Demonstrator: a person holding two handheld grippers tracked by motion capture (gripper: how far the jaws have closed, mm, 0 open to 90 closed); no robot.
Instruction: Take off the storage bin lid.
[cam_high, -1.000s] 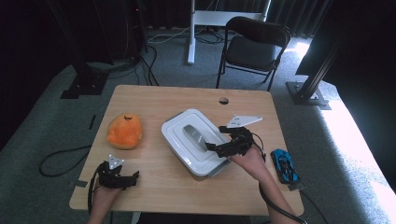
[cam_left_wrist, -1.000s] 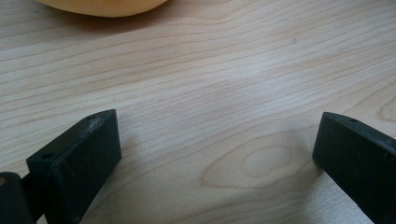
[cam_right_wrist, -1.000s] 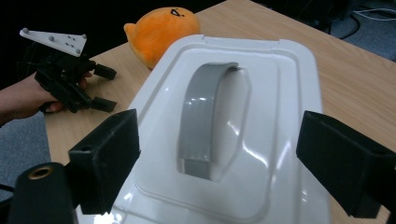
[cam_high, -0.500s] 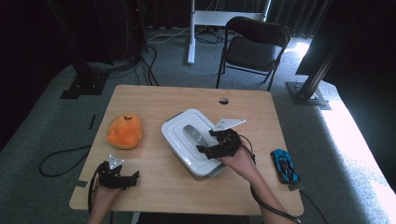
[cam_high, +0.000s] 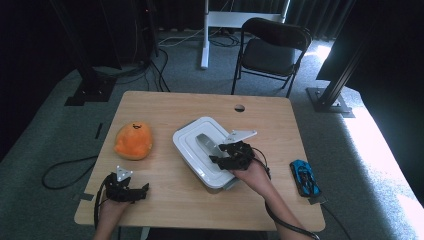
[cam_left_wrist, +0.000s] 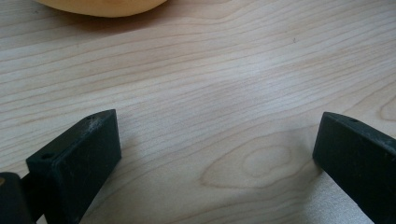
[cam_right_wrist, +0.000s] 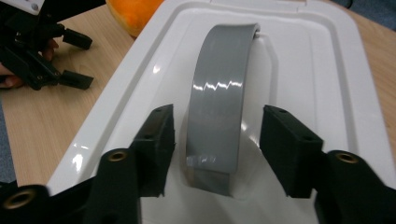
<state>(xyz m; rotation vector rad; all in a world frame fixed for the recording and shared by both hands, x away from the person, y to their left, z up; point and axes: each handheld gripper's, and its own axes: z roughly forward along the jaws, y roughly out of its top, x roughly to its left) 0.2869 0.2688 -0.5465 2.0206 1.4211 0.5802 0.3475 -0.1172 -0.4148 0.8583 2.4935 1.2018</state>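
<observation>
White lidded storage box (cam_high: 200, 150) sitting mid-table, right gripper (cam_right_wrist: 217, 135) jaws closing around its grey lid handle (cam_right_wrist: 219, 102) without touching yet, left gripper (cam_high: 125, 186) resting wide open near left, orange plush (cam_high: 133, 140) lying beside.

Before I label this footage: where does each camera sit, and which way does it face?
High view: above the near edge, facing forward and down on the table; both forearms show.
Left gripper view: on the left tool, facing bare wood.
Right gripper view: on the right tool, facing the box's grey handle.
All three share the orange plush.
</observation>
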